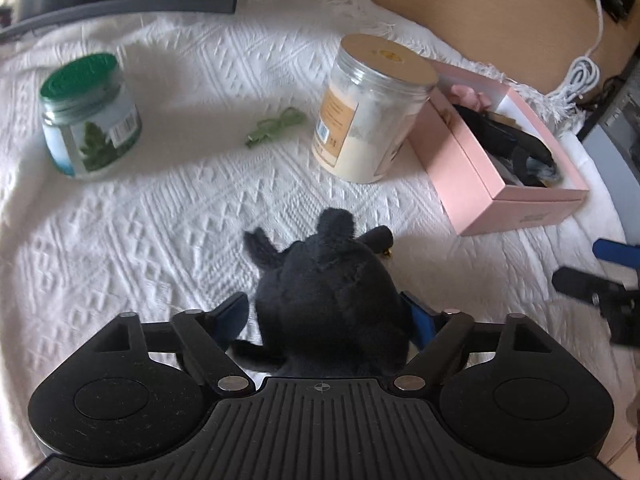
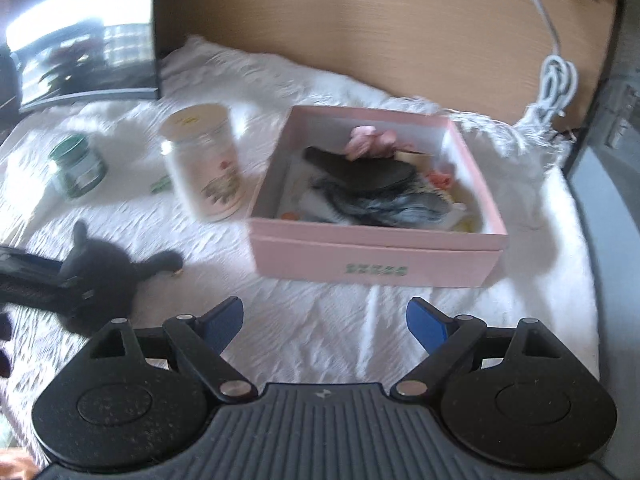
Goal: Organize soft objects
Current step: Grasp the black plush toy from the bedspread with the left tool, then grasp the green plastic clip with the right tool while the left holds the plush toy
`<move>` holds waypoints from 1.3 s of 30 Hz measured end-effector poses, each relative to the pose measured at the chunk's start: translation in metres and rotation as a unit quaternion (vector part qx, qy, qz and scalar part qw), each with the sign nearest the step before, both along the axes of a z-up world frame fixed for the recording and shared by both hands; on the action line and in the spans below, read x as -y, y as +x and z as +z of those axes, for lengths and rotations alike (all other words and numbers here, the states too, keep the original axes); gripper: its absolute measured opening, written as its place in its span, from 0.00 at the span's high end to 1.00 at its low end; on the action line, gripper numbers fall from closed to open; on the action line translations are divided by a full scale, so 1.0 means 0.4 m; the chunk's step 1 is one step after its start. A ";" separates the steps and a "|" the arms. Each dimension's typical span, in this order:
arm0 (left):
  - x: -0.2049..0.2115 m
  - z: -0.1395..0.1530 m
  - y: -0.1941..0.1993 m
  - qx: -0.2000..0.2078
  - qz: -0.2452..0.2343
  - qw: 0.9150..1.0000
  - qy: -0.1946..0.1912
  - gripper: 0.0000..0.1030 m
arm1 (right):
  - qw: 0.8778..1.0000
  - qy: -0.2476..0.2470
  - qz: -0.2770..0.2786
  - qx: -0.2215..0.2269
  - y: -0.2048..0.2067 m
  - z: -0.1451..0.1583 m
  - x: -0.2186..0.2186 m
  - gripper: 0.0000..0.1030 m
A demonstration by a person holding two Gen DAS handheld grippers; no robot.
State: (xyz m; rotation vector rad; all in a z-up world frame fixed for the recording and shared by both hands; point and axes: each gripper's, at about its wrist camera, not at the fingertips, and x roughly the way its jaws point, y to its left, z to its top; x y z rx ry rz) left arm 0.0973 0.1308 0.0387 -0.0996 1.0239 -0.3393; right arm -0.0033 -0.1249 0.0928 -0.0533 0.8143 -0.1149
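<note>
- The black plush toy [image 1: 328, 292] is a dark, fuzzy lump with short limbs or ears poking out at 10, 12 and 1 o'clock; it lies on the white bedspread [image 1: 160, 208], at about 8 o'clock from the pink box [image 1: 500, 184].
- The left gripper [image 1: 324, 312] sits around the toy with its jaws spread wide; the blue pads [image 1: 230, 314] flank the plush, and whether they touch its sides is hard to tell, perhaps only brushing the fur.
- The toy's lower part is hidden behind the gripper body, so its full shape cannot be made out.
- The pink box holds a jumble of pink, black and grey soft items, too blurred to name.
- A cream-filled jar [image 1: 372, 108] stands just at the box's 9 o'clock; a green-lidded jar [image 1: 90, 116] stands well off at the far left, with a small green hair clip [image 1: 276, 126] between them.
- The right gripper [image 2: 324, 320] is tipped downward over bare bedspread, fingers apart and empty, the box at its 12 o'clock.
- In the right wrist view, motion blur smears the toy [image 2: 104, 276] at 9 o'clock.
</note>
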 end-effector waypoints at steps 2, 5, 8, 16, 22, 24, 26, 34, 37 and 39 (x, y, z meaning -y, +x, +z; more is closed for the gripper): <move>-0.004 0.000 -0.004 0.000 -0.001 1.000 -0.013 0.26 | 1.000 0.000 0.014 0.000 0.002 0.010 -0.016 0.13; -0.028 0.011 -0.014 0.006 -0.001 0.999 -0.033 0.28 | 0.999 -0.004 0.037 0.006 0.023 0.042 -0.049 0.13; -0.091 0.031 -0.033 0.016 0.018 0.998 -0.063 0.28 | 0.998 0.014 0.067 0.006 0.068 0.083 -0.102 0.13; -0.353 0.108 -0.115 0.117 0.133 0.982 -0.060 0.29 | 0.996 0.072 0.055 0.022 0.251 0.027 -0.328 0.40; -0.501 0.100 -0.129 0.135 0.168 0.975 -0.055 0.29 | 0.998 0.014 -0.020 0.053 0.378 -0.131 -0.478 0.56; -0.527 0.090 -0.129 0.129 0.171 0.976 -0.048 0.29 | 0.997 0.010 -0.049 0.056 0.422 -0.165 -0.489 0.59; -0.552 0.075 -0.131 0.116 0.177 0.976 -0.049 0.29 | 0.996 0.019 -0.071 0.048 0.458 -0.189 -0.491 0.60; -0.580 0.033 -0.121 0.095 0.163 0.980 -0.067 0.29 | 0.994 0.028 -0.098 0.049 0.508 -0.199 -0.469 0.90; -0.567 0.031 -0.111 0.099 0.155 0.979 -0.083 0.29 | 0.997 0.031 -0.065 0.042 0.472 -0.190 -0.475 0.93; -0.554 0.031 -0.104 0.098 0.147 0.980 -0.086 0.29 | 0.998 0.025 -0.045 0.039 0.437 -0.188 -0.482 0.92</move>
